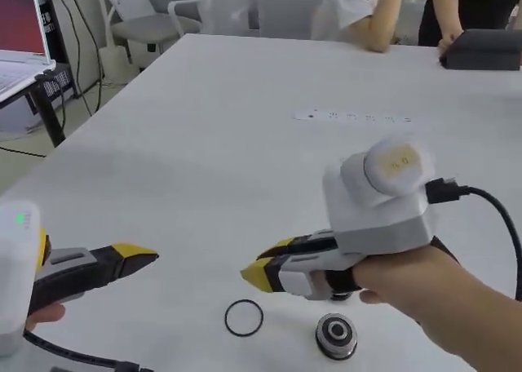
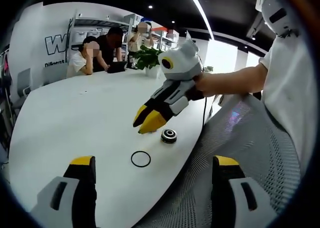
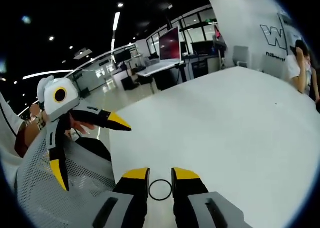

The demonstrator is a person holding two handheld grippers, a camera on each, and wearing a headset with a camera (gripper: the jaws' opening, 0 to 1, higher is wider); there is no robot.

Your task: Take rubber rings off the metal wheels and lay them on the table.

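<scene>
Since one ring (image 1: pixel 244 317) already lies flat on the table (image 1: pixel 204 143), touched by nothing, that part of the task is judged done. Just beside it, but apart, a wheel (image 1: pixel 336 336) lies on its face near the table's edge. A dark outer band is seen on it, though whether that is another ring cannot be told. The right gripper (image 1: pixel 254 274) is held low above the ring, its jaws drawn nearly together on nothing. The left gripper (image 2: pixel 154 162) is held off to the side, well apart from ring and wheel, jaws spread wide. It is probably placed there to steady the wheel while a further ring is pulled.
</scene>
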